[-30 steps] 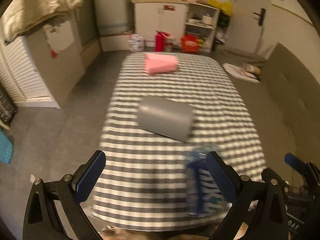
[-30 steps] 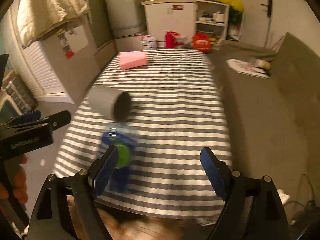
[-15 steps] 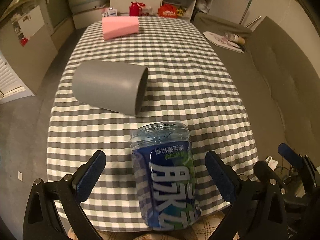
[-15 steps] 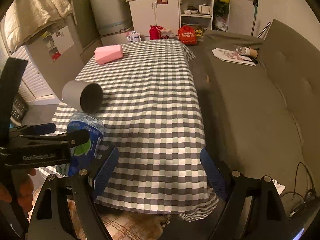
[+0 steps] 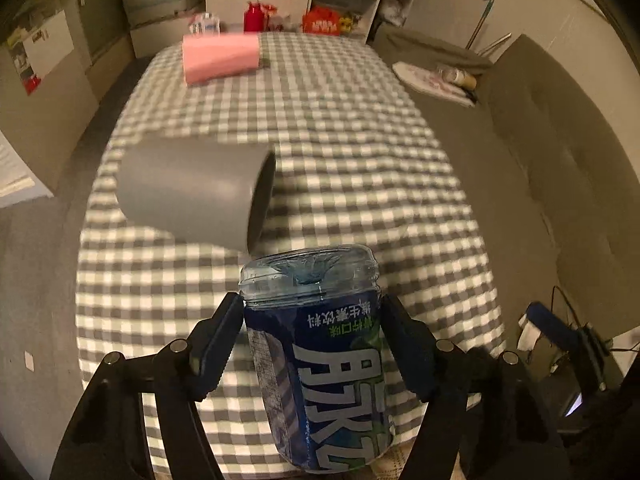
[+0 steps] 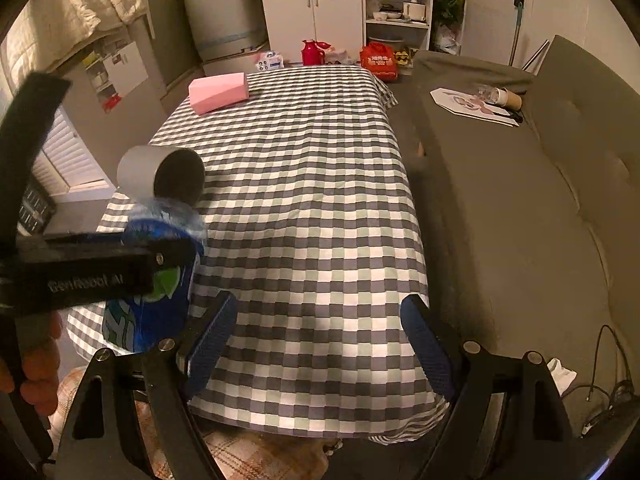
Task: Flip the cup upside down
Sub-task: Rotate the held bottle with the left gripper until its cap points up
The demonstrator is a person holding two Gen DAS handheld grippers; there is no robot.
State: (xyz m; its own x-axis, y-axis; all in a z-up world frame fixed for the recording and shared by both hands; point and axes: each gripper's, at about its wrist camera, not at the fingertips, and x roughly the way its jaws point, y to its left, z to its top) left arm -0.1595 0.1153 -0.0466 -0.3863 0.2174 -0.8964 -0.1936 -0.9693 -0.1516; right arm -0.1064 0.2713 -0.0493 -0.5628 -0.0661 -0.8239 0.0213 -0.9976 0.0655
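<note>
A blue-labelled clear plastic cup (image 5: pixel 320 352) sits between my left gripper's (image 5: pixel 312 336) fingers, which are shut on its sides. Its moulded base points away from the camera and its label text reads upside down. In the right wrist view the same cup (image 6: pixel 148 304) shows at the table's near left corner, partly hidden by the left gripper's black body (image 6: pixel 80 272). A plain grey cup (image 5: pixel 192 192) (image 6: pixel 160 176) lies on its side just beyond, mouth towards the right. My right gripper (image 6: pixel 316 344) is open over the near table edge, holding nothing.
A grey-and-white checked cloth covers the table (image 5: pixel 340 140) (image 6: pixel 300 180). A pink box (image 5: pixel 220 58) (image 6: pixel 218 92) rests at the far left. A grey sofa (image 6: pixel 520 220) runs along the right. Cabinets and a small fridge stand behind. A hand (image 6: pixel 36 364) shows at lower left.
The left gripper's fingers, wide apart half a second ago, have come together on the blue-labelled cup. The right gripper stays open and has barely shifted.
</note>
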